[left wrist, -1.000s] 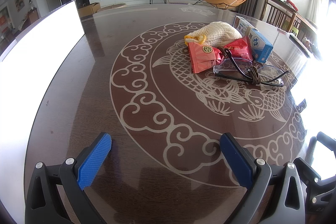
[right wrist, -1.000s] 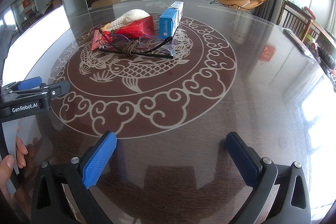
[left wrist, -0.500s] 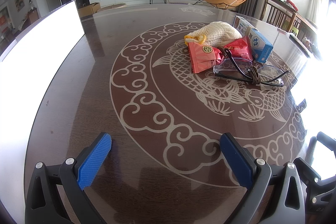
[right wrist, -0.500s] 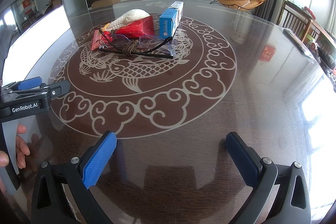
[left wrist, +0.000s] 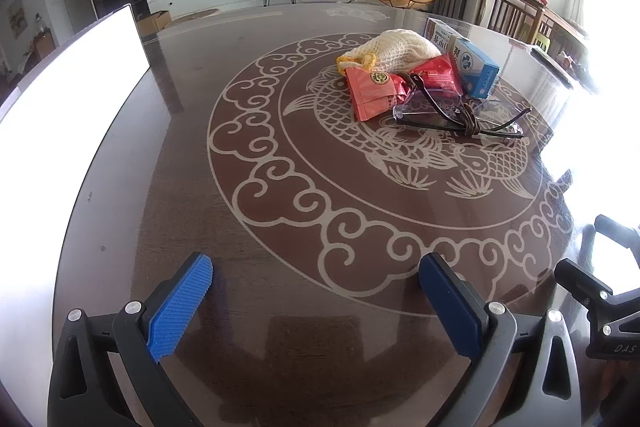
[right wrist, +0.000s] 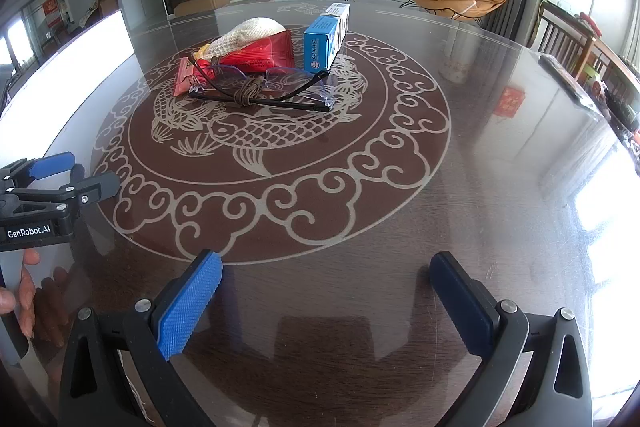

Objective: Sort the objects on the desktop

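A pile sits at the middle of the round dark table (left wrist: 240,227): a cream knit pouch (left wrist: 400,49), red snack packets (left wrist: 380,91), a blue and white box (left wrist: 474,67), and clear glasses (left wrist: 456,111) with a brown cord knotted on them. The same pile shows in the right wrist view: pouch (right wrist: 250,31), packets (right wrist: 256,57), box (right wrist: 324,41), glasses (right wrist: 264,93). My left gripper (left wrist: 316,291) is open and empty, near the table's front. My right gripper (right wrist: 326,287) is open and empty, also well short of the pile.
The left gripper's body (right wrist: 48,195) and a hand show at the left of the right wrist view. A white board (left wrist: 60,99) stands along the table's left edge. Wooden chairs (left wrist: 516,13) stand at the right.
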Motion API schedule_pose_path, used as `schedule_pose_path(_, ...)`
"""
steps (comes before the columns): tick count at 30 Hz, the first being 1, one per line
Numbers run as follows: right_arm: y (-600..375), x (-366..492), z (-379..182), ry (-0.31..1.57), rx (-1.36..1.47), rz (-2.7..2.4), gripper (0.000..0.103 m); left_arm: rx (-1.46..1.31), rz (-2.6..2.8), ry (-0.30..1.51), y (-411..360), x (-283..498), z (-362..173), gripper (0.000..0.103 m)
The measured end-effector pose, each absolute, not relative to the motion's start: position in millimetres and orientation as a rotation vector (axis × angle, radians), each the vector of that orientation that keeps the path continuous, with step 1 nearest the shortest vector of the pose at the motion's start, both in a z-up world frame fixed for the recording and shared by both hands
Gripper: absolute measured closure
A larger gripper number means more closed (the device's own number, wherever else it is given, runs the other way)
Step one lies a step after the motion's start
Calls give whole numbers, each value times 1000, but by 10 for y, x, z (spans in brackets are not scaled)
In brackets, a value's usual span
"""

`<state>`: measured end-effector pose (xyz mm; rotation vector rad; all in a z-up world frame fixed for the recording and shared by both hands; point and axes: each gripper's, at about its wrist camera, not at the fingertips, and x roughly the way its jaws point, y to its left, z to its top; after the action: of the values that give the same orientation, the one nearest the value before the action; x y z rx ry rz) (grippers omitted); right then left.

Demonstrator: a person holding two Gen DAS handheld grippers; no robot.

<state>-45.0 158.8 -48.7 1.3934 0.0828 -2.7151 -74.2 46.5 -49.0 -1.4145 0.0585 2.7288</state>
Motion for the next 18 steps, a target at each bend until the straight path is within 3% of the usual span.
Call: schedule_pose_path(18, 1588, -448, -493, 83, 1393, -2715, 0, -1405, 2730, 59, 463, -748, -484, 0)
